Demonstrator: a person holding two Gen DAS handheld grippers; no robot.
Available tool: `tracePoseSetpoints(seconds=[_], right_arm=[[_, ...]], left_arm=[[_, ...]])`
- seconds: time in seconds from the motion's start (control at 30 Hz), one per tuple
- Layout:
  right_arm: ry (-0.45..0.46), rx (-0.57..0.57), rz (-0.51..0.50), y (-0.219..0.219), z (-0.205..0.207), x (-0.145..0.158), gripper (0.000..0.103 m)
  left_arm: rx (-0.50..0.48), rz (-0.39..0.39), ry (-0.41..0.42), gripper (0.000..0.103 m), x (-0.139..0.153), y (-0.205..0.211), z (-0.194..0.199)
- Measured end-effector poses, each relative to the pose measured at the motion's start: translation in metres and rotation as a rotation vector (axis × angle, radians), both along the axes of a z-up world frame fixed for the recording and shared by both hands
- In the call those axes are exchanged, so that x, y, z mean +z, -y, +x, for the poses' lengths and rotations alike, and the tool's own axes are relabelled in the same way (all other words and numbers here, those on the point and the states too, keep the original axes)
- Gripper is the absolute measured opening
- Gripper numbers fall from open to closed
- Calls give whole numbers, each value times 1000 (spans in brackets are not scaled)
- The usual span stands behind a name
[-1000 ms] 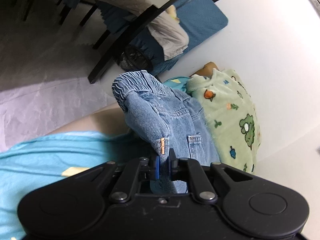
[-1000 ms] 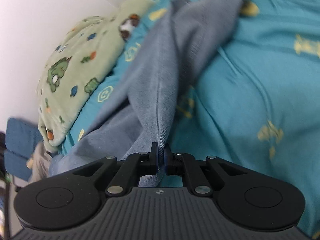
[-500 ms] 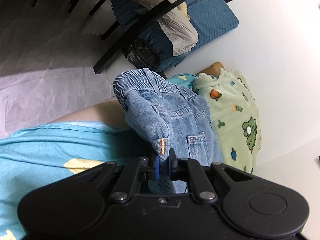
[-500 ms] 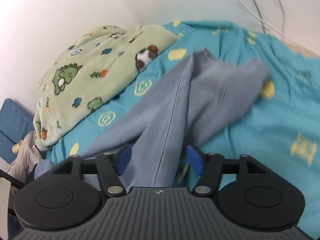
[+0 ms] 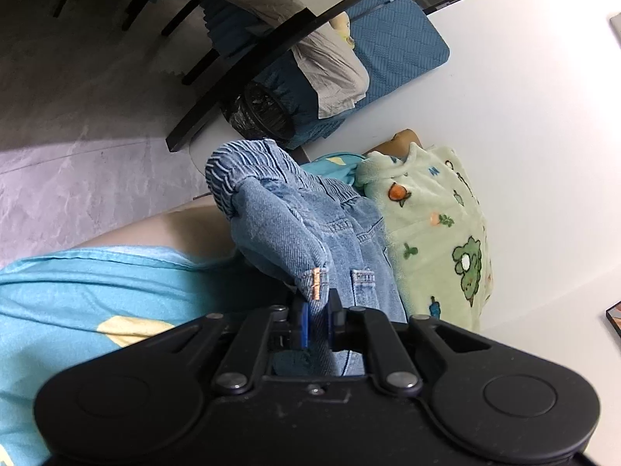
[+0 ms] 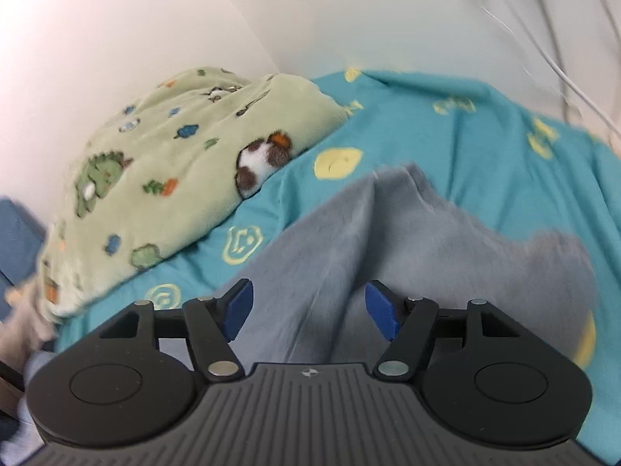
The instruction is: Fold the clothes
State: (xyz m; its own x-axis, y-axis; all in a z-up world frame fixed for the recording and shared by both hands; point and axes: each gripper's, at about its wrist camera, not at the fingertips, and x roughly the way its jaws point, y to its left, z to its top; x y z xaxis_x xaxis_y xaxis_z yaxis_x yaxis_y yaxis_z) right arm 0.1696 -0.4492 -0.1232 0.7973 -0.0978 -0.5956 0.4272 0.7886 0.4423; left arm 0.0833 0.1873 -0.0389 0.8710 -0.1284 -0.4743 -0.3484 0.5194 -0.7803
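Fingers (image 5: pixel 304 324) of the left gripper (image 5: pixel 316 324) are pressed together on a fold of the light-blue denim garment with an elastic gathered waistband (image 5: pixel 295 229), pinching it at a hem with an orange stitch bar. The denim rises from the jaws and hangs bunched above the bed, its waistband uppermost in the left wrist view.

Fingers (image 6: pixel 238 305) of the right gripper (image 6: pixel 308 305) stand spread apart, with nothing pinched. The grey soft-knit garment (image 6: pixel 388 240) lies below and between them, spread on the bed, and the blue pads do not press on it. This view is blurred.

Both garments are over the teal bedsheet printed with yellow smiley shapes (image 6: pixel 465 147). One pale-green fleece blanket with dinosaur and tree prints (image 6: pixel 163 163) lies heaped beside the grey garment, against the white wall (image 6: pixel 116 31); in the left wrist view the same blanket sits just beside the denim. White cables (image 6: pixel 562 73) hang down the wall beyond the far edge of the sheet.

Beyond the denim, the left wrist view shows a quilted blue cushion (image 5: pixel 399 46), a black chair frame (image 5: pixel 248 73) draped with beige cloth, a dark waste bin (image 5: pixel 260 108) and grey marbled floor (image 5: pixel 70 155).

Both grippers point forward and downward toward the bed.

Count: two grippers, two garments, one blanket, one sheet.
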Motion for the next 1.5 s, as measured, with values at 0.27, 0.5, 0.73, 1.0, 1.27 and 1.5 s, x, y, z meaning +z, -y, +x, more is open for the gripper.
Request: tracePoseSetpoints(seconds=[0.27,0.5,0.73,1.0,1.27,1.5], right_arm=[[29,17,47,13,3,-9,4],[266,-120,-14,13,-84,78,4],[264,-460,57,17,-210,95,4],[-49,-590,425,37,-246,11,5],[-111,-581,410,25,-229,-2,20],[-53,-585,400,39,-222,-7,48]], left_arm=[[-8,39,21,7,4,4,6],[-5,-12,56,7,8,0,-4],[8,-97,33,7,9,-14,-18],[42,-193,-115,8,-22,-25,-18],[114,-337,-142,32,-48,-39,-15],[142,-350,-145,39,-59,-50,3]])
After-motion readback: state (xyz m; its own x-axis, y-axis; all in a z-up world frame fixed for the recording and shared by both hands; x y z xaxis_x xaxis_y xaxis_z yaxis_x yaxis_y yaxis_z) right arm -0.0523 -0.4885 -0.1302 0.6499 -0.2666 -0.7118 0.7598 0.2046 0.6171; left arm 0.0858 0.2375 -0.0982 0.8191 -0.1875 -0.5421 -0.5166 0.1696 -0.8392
